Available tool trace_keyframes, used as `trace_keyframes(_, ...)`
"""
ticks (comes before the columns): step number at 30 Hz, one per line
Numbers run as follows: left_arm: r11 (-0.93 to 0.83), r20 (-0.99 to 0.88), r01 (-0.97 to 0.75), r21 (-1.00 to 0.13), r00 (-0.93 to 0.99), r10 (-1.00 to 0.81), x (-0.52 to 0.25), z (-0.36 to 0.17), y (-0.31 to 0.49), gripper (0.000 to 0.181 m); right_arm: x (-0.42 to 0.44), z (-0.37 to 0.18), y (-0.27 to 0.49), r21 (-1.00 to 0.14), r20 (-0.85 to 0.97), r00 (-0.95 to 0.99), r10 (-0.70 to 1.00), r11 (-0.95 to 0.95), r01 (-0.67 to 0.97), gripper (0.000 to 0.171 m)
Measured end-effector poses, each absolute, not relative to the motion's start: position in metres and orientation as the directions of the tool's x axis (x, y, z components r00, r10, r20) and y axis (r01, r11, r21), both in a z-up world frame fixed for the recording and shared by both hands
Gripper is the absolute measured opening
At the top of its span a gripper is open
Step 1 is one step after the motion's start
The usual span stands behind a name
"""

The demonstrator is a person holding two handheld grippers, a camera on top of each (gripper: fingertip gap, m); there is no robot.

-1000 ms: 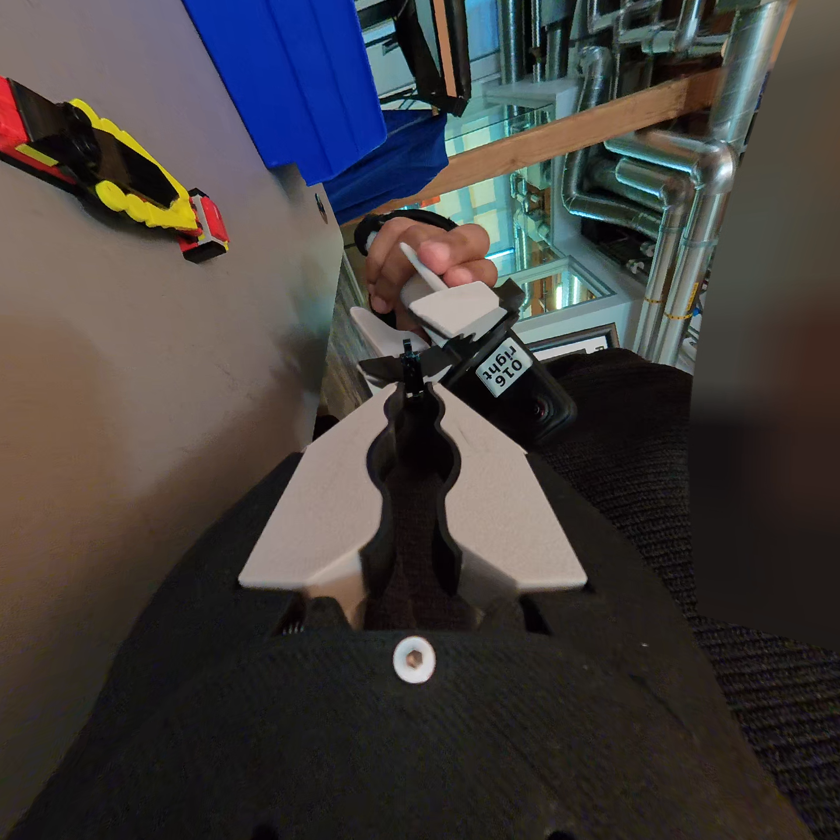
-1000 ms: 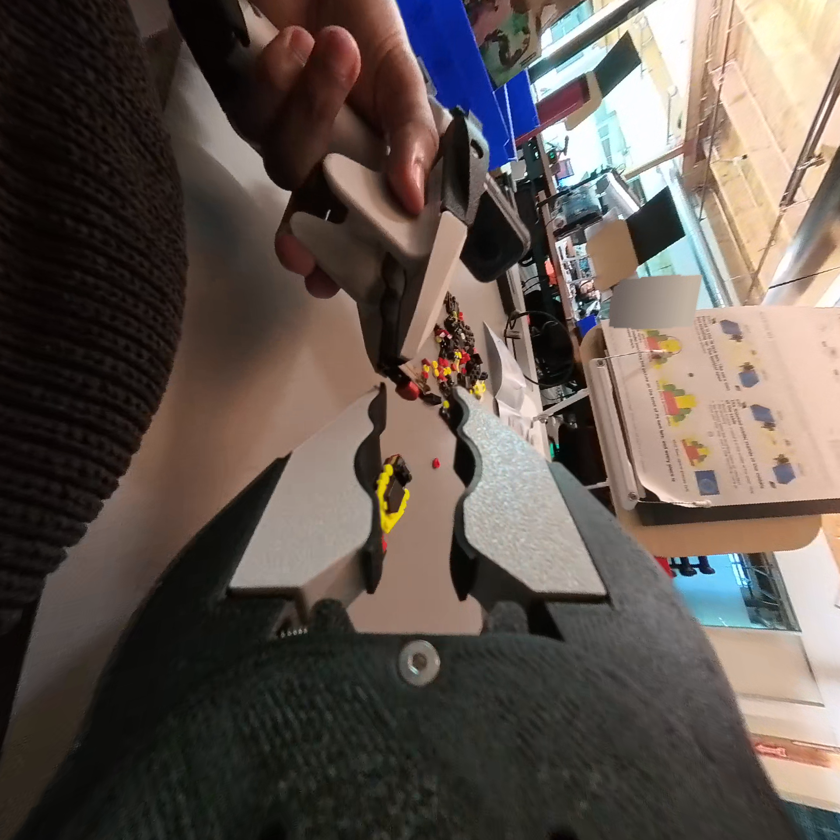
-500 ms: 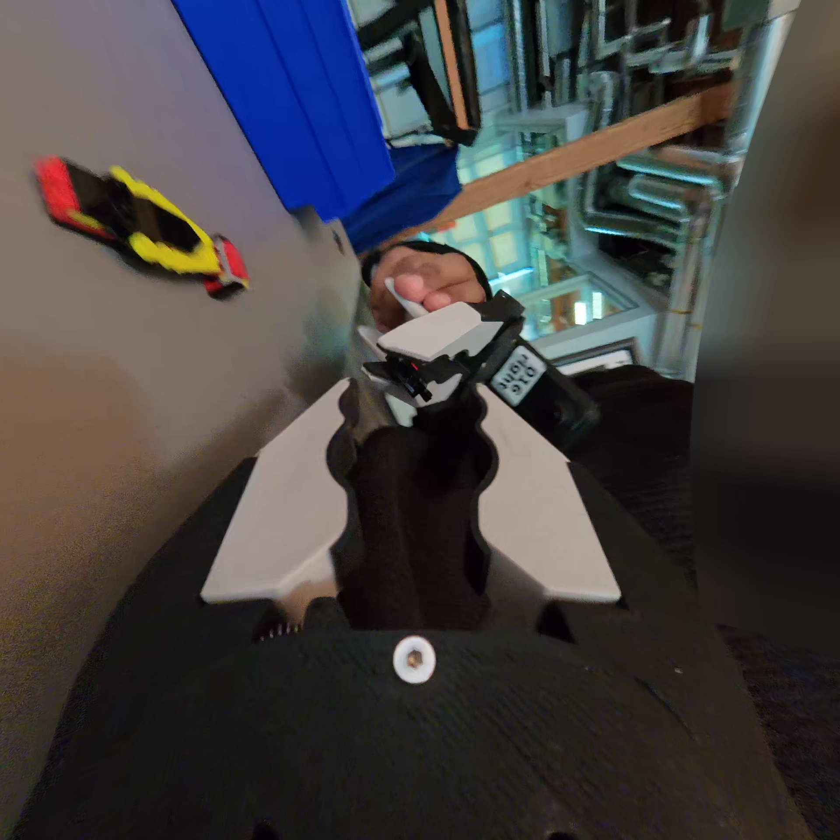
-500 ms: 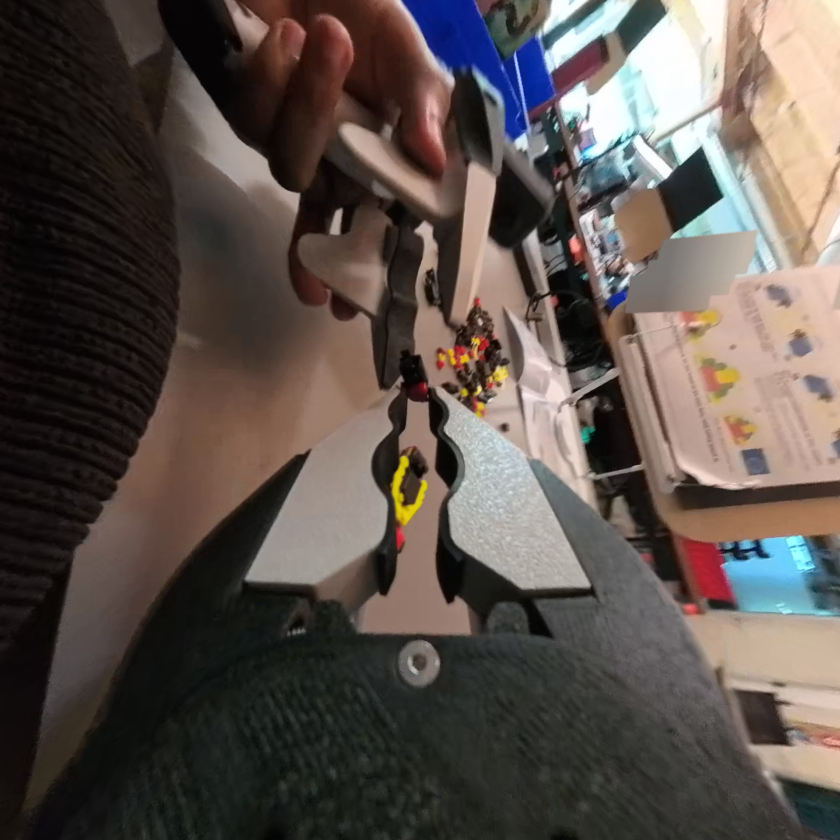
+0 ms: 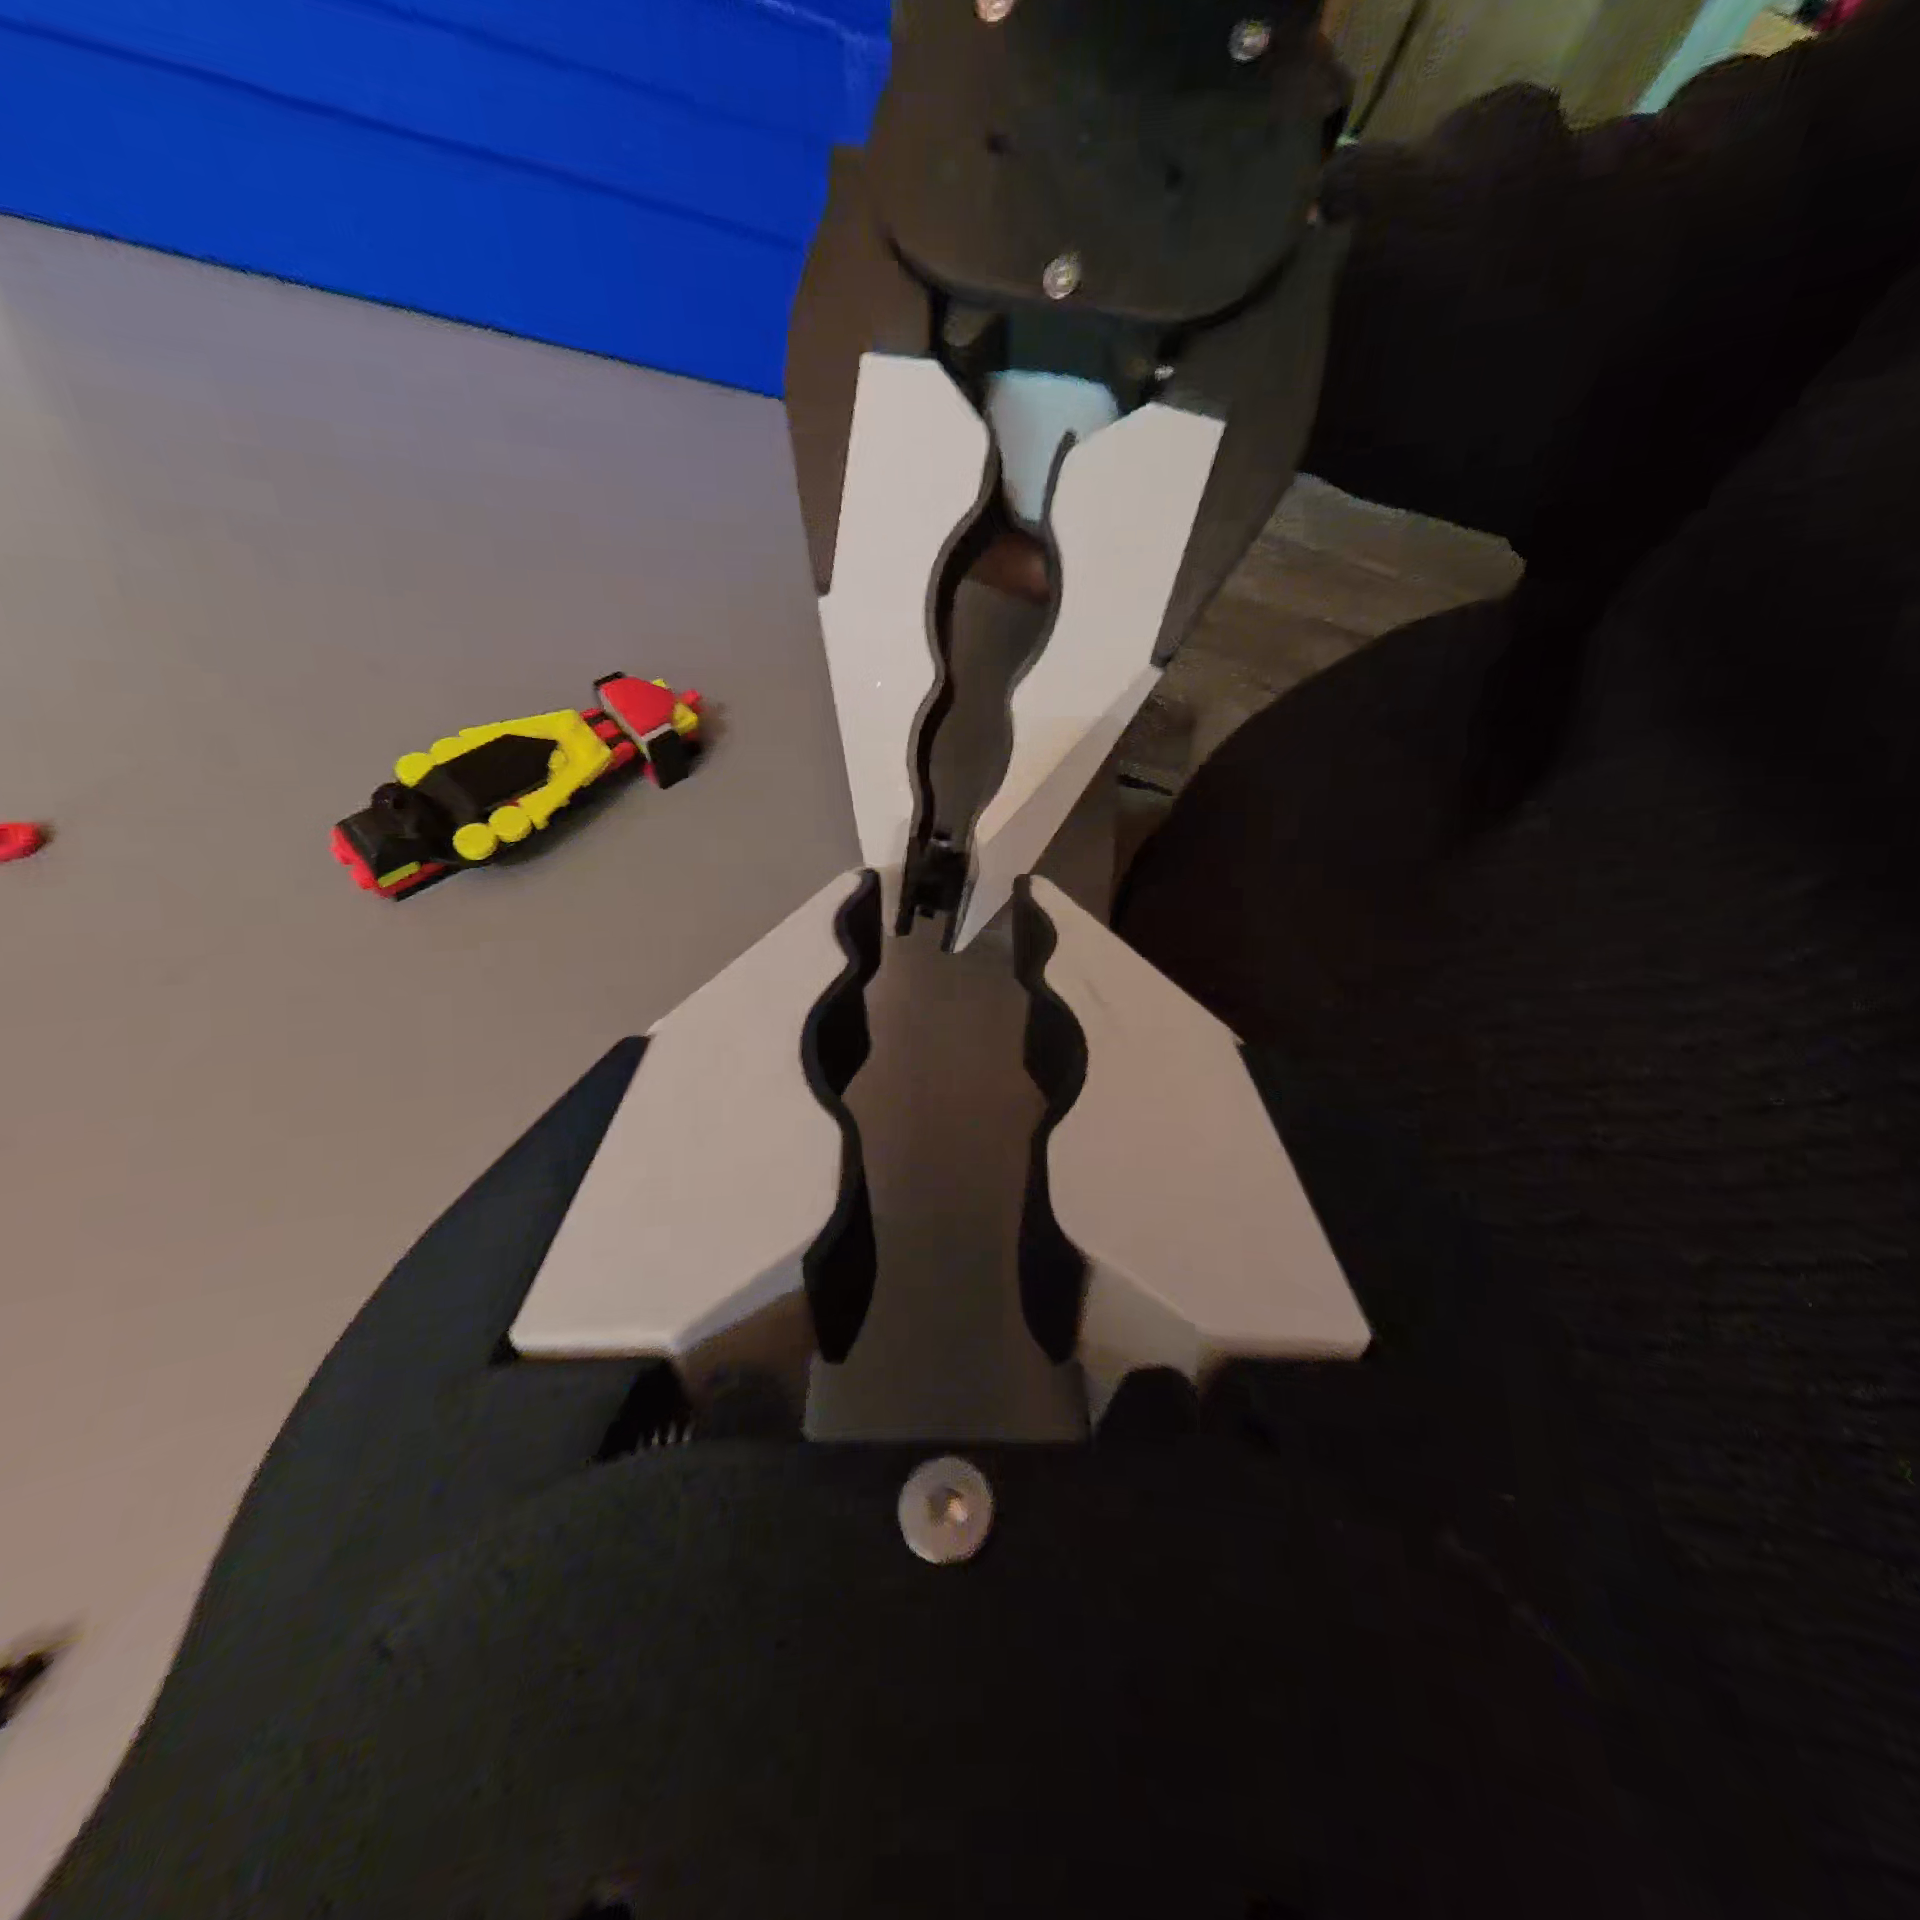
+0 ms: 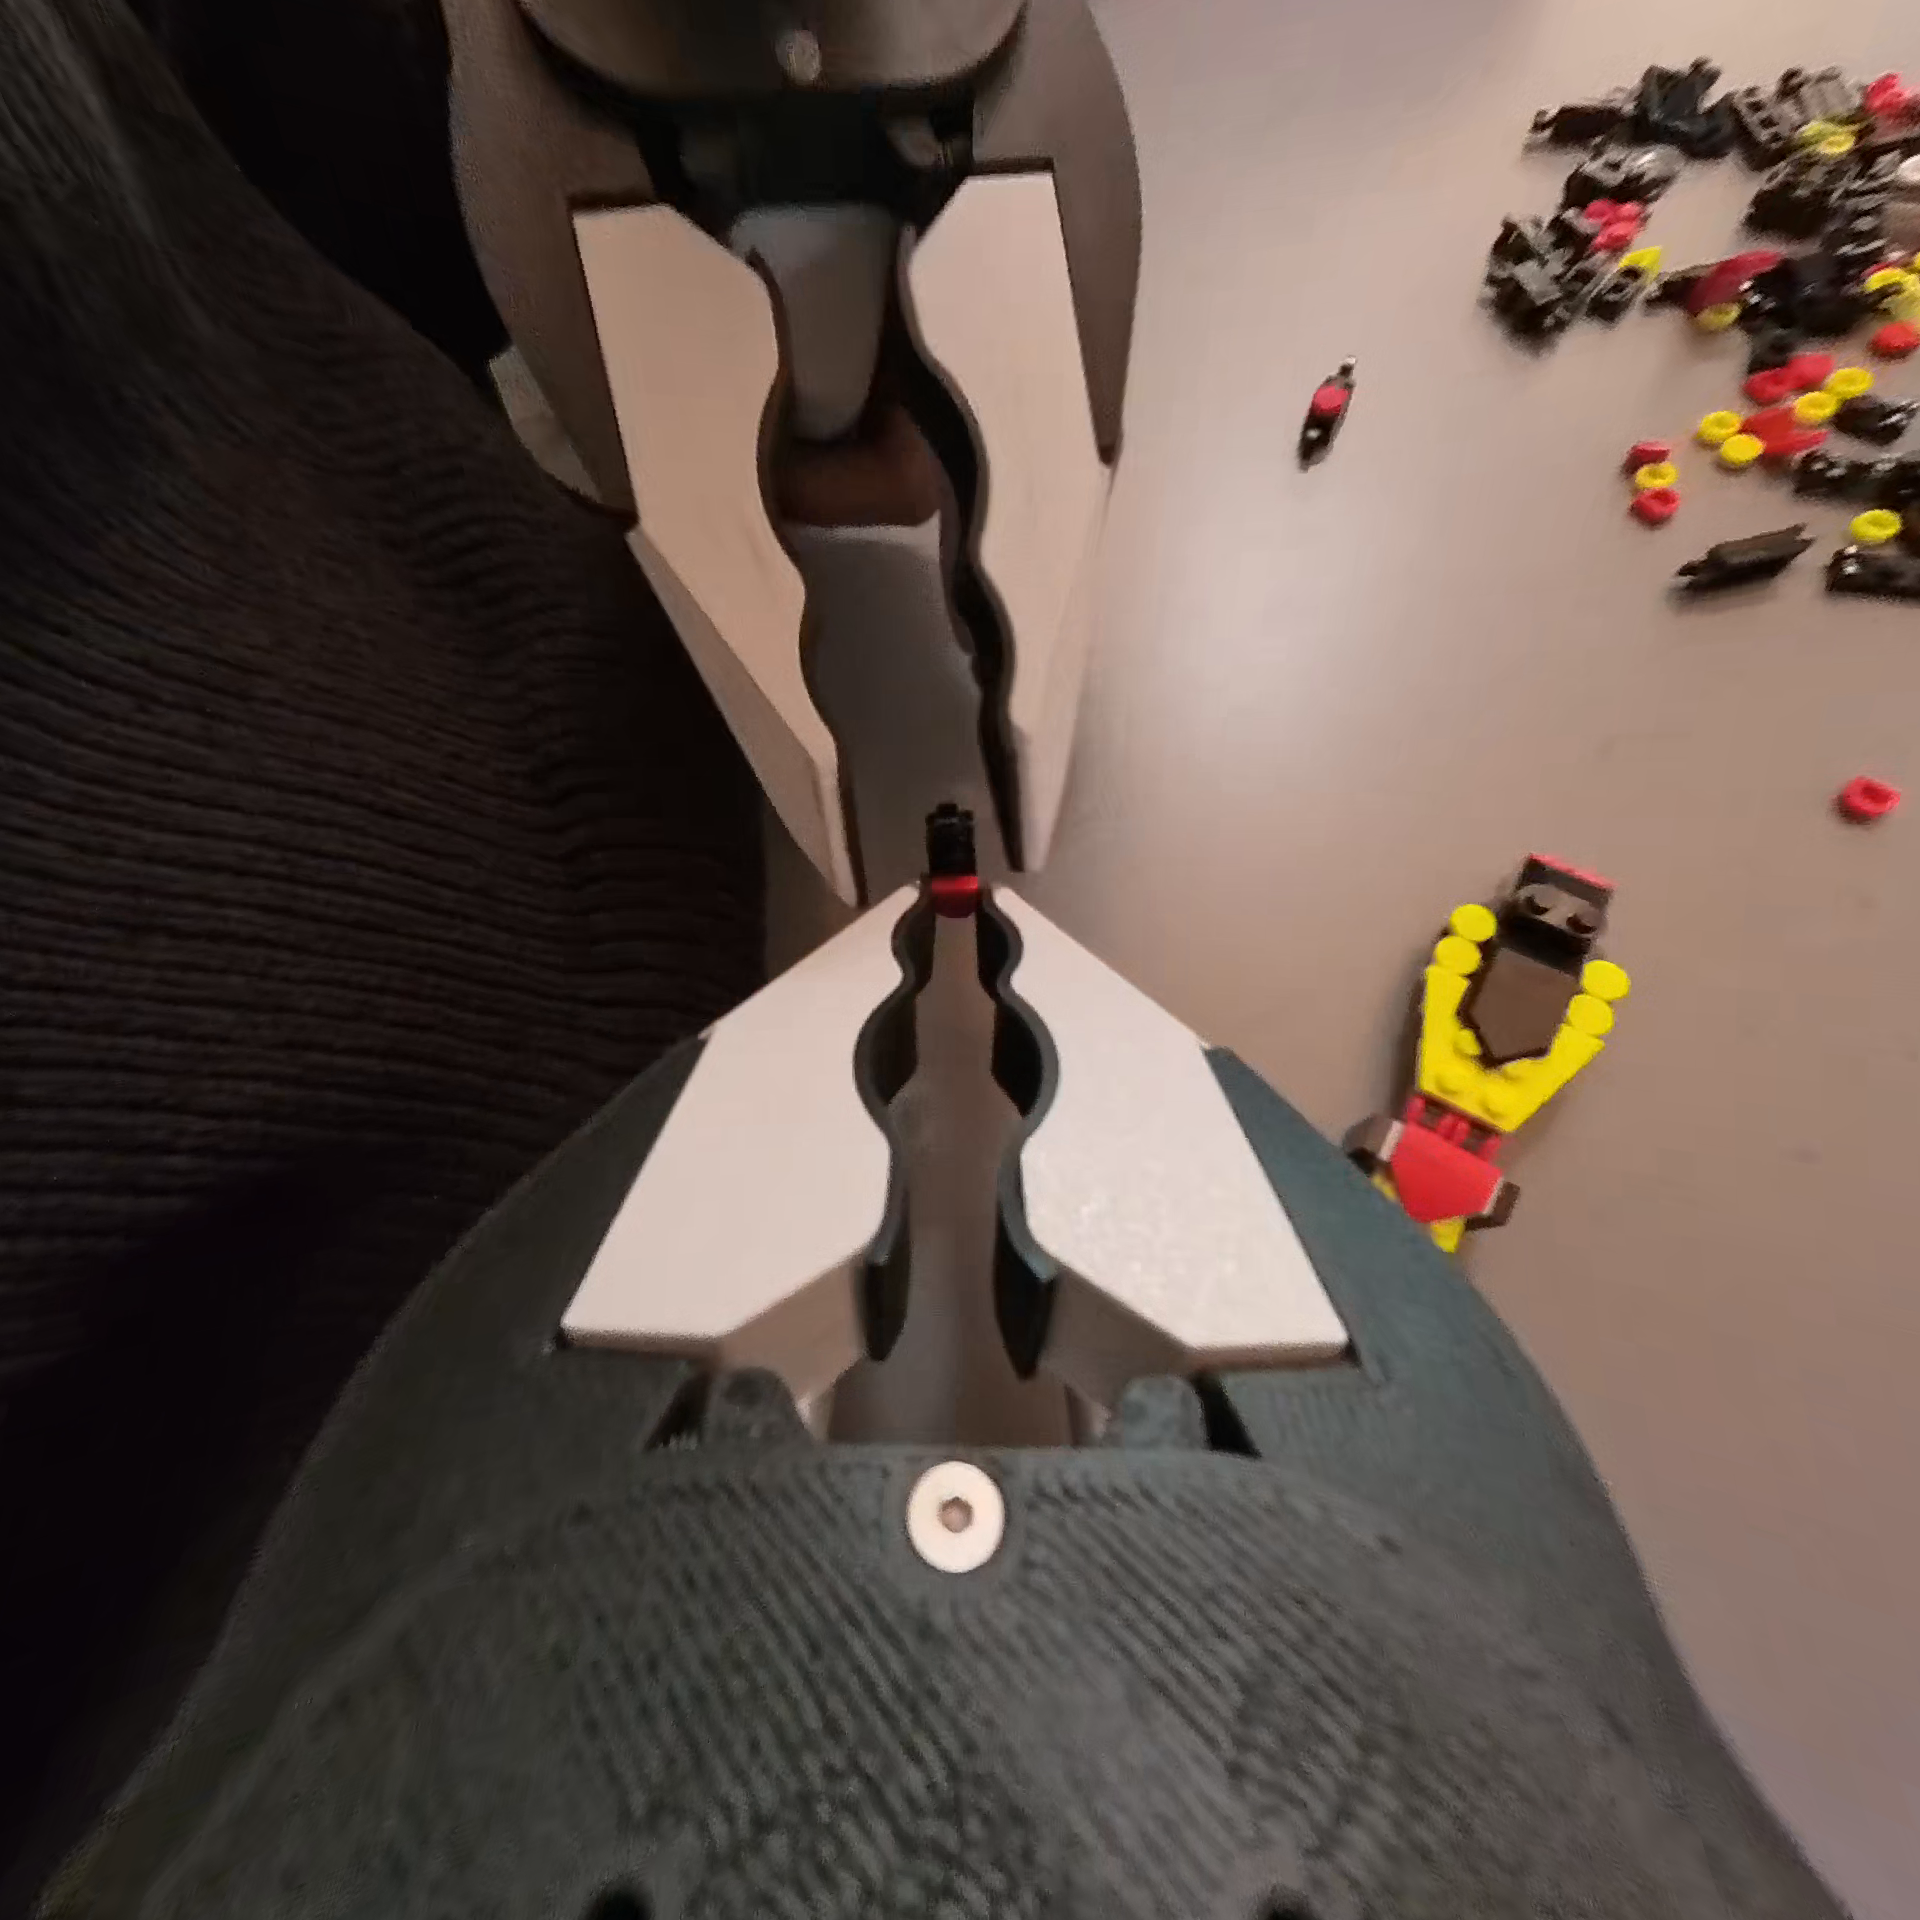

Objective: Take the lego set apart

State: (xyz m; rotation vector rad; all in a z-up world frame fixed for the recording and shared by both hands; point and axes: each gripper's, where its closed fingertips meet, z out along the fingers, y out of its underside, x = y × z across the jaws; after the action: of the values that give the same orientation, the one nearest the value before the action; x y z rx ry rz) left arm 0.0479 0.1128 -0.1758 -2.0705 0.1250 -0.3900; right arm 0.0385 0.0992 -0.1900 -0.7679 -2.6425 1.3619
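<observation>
A small black and red lego piece point(image 6: 949, 862) is pinched at the tips of my right gripper point(image 6: 953, 896), which is shut on it. My left gripper point(image 5: 943, 902) is open and faces the right gripper point(image 5: 935, 920) tip to tip. Its fingertips stand on either side of the piece point(image 5: 928, 883) without touching it. The left gripper also shows in the right wrist view point(image 6: 935, 871), coming down from the top. The yellow, black and red lego model point(image 5: 520, 790) lies flat on the grey table point(image 5: 260, 520), off to the side of both grippers point(image 6: 1486, 1060).
A pile of loose black, red and yellow pieces point(image 6: 1766, 260) lies on the table point(image 6: 1351, 675), with single pieces nearby point(image 6: 1325, 405) point(image 6: 1865, 798). A blue bin point(image 5: 416, 135) stands at the table's back. A dark sleeve point(image 5: 1558, 1039) fills one side of each view. The tips of both grippers are at nearly the same place.
The small piece passed from my left gripper to my right: the left opened, the right shut on it. Both grippers swung round over the table.
</observation>
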Motion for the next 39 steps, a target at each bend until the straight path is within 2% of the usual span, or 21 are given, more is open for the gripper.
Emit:
trace_keyframes(2, -0.509, 0.215, 0.053, -0.859, 0.94, -0.266, 0.051, -0.176, 0.112, 0.01, 0.044, -0.196, 0.098, -0.763, -0.159, -0.885, 0.438, 0.514, 0.392, 0.007)
trace_keyframes(8, -0.527, 0.236, 0.043, -0.849, 0.923, -0.305, 0.058, -0.178, 0.109, 0.006, 0.053, -0.2, 0.094, -0.747, -0.164, -0.905, 0.393, 0.55, 0.374, 0.007)
trace_keyframes(11, -0.506, 0.26, 0.094, -0.857, 0.928, -0.267, 0.05, -0.171, 0.111, 0.006, 0.044, -0.193, 0.095, -0.783, -0.156, -0.892, 0.424, 0.497, 0.373, 0.008)
trace_keyframes(14, -0.402, 0.392, 0.282, -0.871, 0.892, -0.224, 0.034, -0.144, 0.114, 0.005, 0.025, -0.173, 0.105, -0.851, -0.137, -0.853, 0.503, 0.381, 0.362, 0.026)
trace_keyframes(16, -0.304, 0.526, 0.453, -0.838, 0.819, -0.229, 0.022, -0.122, 0.113, 0.005, 0.014, -0.155, 0.112, -0.895, -0.17, -0.823, 0.542, 0.265, 0.359, 0.028)
trace_keyframes(19, -0.193, 0.694, 0.668, -0.719, 0.673, -0.257, 0.005, -0.1, 0.111, 0.004, 0.003, -0.119, 0.12, -0.925, -0.322, -0.777, 0.541, -0.006, 0.379, 0.025)
trace_keyframes(21, -0.162, 0.751, 0.738, -0.655, 0.611, -0.25, -0.003, -0.098, 0.111, 0.004, 0.0, -0.096, 0.123, -0.885, -0.462, -0.751, 0.472, -0.196, 0.422, 0.021)
trace_keyframes(23, -0.155, 0.772, 0.763, -0.628, 0.585, -0.248, -0.006, -0.097, 0.111, 0.004, 0.0, -0.087, 0.123, -0.829, -0.559, -0.729, 0.395, -0.296, 0.475, 0.017)
trace_keyframes(30, -0.139, 0.771, 0.766, -0.627, 0.587, -0.246, -0.004, -0.095, 0.114, 0.004, -0.006, -0.102, 0.112, -0.708, -0.706, -0.622, 0.339, -0.371, 0.601, 0.02)
trace_keyframes(34, -0.15, 0.779, 0.77, -0.62, 0.581, -0.238, -0.002, -0.097, 0.115, 0.004, -0.006, -0.098, 0.111, -0.618, -0.778, -0.588, 0.222, -0.444, 0.649, 0.006)
trace_keyframes(39, -0.121, 0.785, 0.782, -0.611, 0.581, -0.215, -0.005, -0.097, 0.117, 0.004, -0.008, -0.1, 0.111, -0.633, -0.767, -0.591, 0.248, -0.441, 0.637, 0.006)
